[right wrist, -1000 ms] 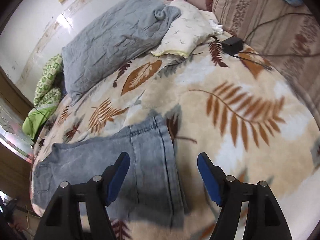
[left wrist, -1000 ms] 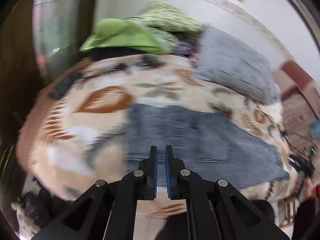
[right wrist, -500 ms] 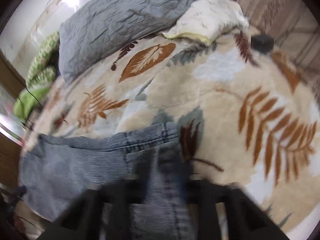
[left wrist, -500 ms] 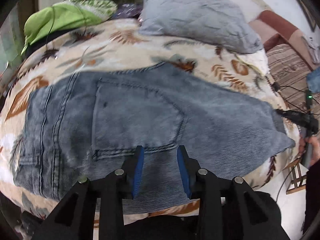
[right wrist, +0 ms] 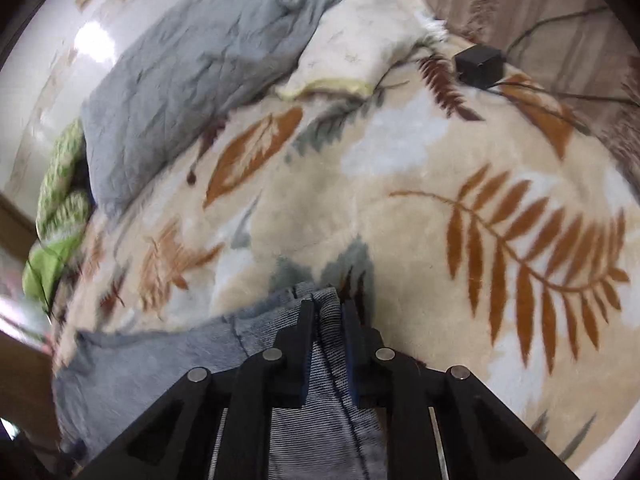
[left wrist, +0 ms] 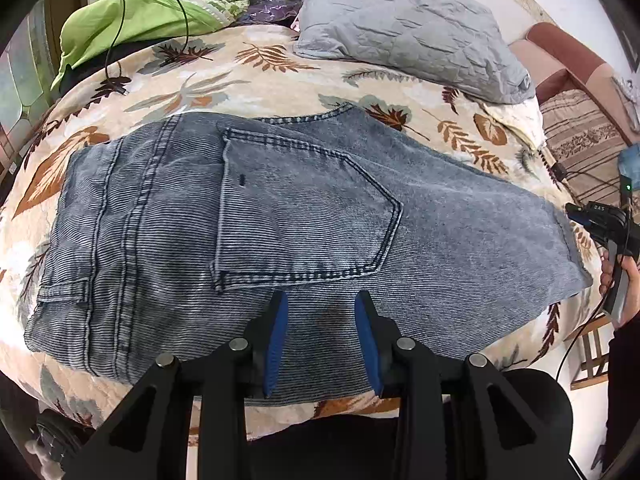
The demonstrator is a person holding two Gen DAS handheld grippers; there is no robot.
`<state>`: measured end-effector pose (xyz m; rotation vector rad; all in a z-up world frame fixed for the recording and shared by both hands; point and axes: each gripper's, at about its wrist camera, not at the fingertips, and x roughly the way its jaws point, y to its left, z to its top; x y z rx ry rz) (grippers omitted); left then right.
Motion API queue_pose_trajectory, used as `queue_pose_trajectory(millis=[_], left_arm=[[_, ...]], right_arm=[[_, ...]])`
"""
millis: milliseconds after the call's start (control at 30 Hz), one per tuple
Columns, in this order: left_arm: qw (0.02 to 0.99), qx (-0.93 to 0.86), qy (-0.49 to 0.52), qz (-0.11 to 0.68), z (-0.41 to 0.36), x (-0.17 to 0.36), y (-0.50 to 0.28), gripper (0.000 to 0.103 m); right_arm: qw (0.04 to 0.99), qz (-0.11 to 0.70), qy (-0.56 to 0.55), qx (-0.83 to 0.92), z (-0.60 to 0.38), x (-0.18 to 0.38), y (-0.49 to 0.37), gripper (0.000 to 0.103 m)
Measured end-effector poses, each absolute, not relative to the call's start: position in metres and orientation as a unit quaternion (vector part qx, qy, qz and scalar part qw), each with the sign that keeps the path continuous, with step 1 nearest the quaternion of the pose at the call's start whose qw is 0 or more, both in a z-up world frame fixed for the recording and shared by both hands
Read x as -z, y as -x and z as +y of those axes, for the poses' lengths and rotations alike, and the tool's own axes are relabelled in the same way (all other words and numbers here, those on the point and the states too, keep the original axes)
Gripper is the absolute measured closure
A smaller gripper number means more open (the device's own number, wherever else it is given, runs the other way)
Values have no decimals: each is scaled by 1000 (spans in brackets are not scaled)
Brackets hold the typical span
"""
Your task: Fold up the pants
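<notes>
Grey-blue jeans (left wrist: 280, 200) lie flat across the leaf-patterned blanket (left wrist: 280, 76), back pocket up and waistband to the left. My left gripper (left wrist: 320, 300) hovers just below the pocket, near the jeans' front edge. It is open, with denim under the gap and the pads not pressing. In the right wrist view my right gripper (right wrist: 328, 306) is shut on a bunched fold at the leg end of the jeans (right wrist: 160, 360). A hand (left wrist: 624, 280) holds that gripper at the far right of the left wrist view.
A grey quilted pillow (left wrist: 400, 28) lies at the back of the bed, green clothes (left wrist: 132, 12) at the back left with a thin black cable. A white pillow (right wrist: 360, 40) and a black box (right wrist: 480, 62) with cables sit on the blanket (right wrist: 400, 200). The bed's front edge is just below the jeans.
My left gripper came down over the jeans and went from shut to open. My right gripper went from wide open to shut on the leg end.
</notes>
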<state>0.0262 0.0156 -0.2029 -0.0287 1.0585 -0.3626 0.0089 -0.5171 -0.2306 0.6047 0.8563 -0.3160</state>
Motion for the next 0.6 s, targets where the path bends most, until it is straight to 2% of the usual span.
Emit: queue_pose_trajectory(millis=[67, 100, 133, 200, 300, 333, 400, 600], left_arm=[[850, 172, 29, 497, 22, 198, -25, 66], [853, 170, 35, 492, 23, 195, -25, 59], [857, 165, 40, 486, 26, 191, -24, 47], [868, 149, 47, 471, 33, 184, -22, 32], [881, 128, 55, 452, 48, 173, -22, 29], [883, 120, 57, 450, 54, 171, -23, 24], [887, 94, 65, 448, 68, 169, -24, 20], [884, 12, 44, 466, 102, 190, -30, 20]], right_arm=[[870, 385, -258, 166, -507, 211, 0, 87], [875, 379, -255, 158, -503, 205, 3, 87], [881, 375, -252, 139, -493, 196, 6, 87], [886, 379, -243, 108, -475, 187, 10, 87], [882, 410, -227, 52, -435, 186, 10, 87], [877, 425, -221, 35, -418, 189, 9, 87], [871, 445, -209, 12, -391, 195, 8, 87], [853, 492, -175, -5, -338, 225, 10, 87]])
